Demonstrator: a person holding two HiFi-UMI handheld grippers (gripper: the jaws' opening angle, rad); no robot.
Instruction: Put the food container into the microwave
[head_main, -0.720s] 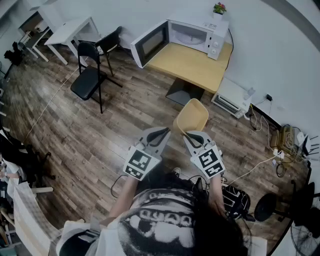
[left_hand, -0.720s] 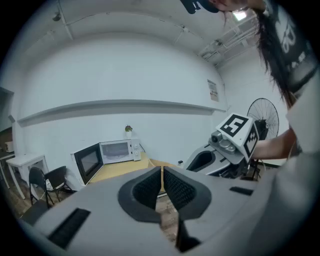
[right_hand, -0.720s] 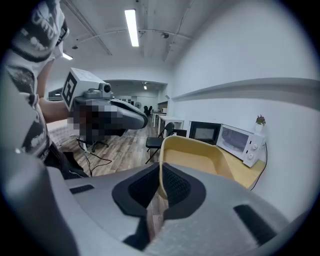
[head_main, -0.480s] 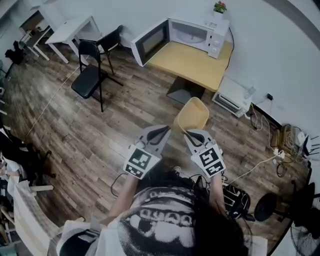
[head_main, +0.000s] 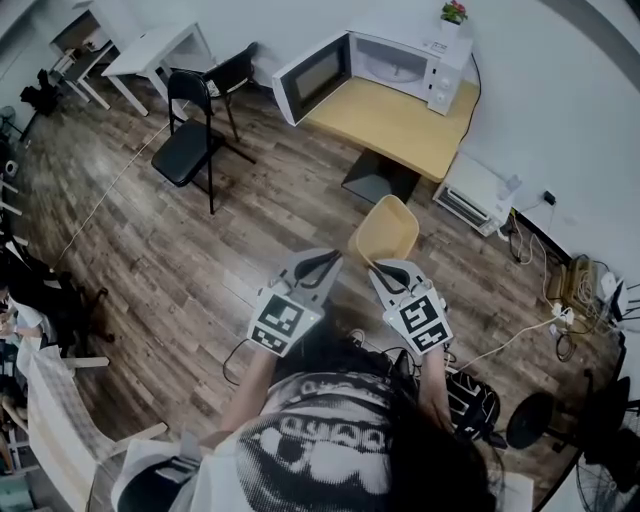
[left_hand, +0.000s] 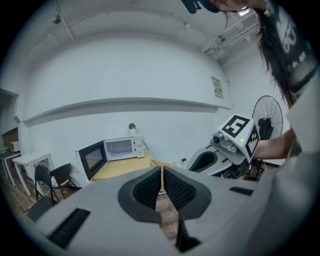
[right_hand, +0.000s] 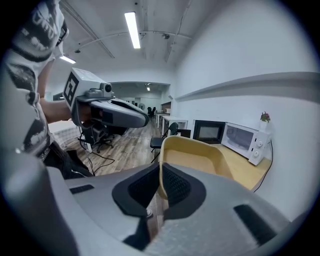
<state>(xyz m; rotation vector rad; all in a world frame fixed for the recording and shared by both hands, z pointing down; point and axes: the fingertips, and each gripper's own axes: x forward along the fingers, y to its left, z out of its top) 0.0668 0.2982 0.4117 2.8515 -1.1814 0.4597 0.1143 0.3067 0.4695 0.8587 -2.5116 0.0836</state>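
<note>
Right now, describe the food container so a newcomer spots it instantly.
Find the wooden table carrying the open white microwave. Nearer the person, above the floor, the right gripper pinches one rim of the food container. It is the only pale-yellow open tub, seemingly empty.

Materials and finishes: grippers, container, furnishings

Food container (head_main: 385, 232): tan plastic, smooth, matt. Left gripper (head_main: 322, 261) and right gripper (head_main: 383, 268): grey matt plastic shells, faintly grainy, with jaws lined in black ribbed pads (right_hand: 176, 188) that look like rubber. Microwave (head_main: 390, 65): white glossy casing, dark glazed door. Table (head_main: 400, 128): pale wood top, smooth, low sheen. Floor (head_main: 200, 260): dark wood-grain planks, faint sheen. Chair (head_main: 188, 150): black matt seat, thin dark metal legs.
</note>
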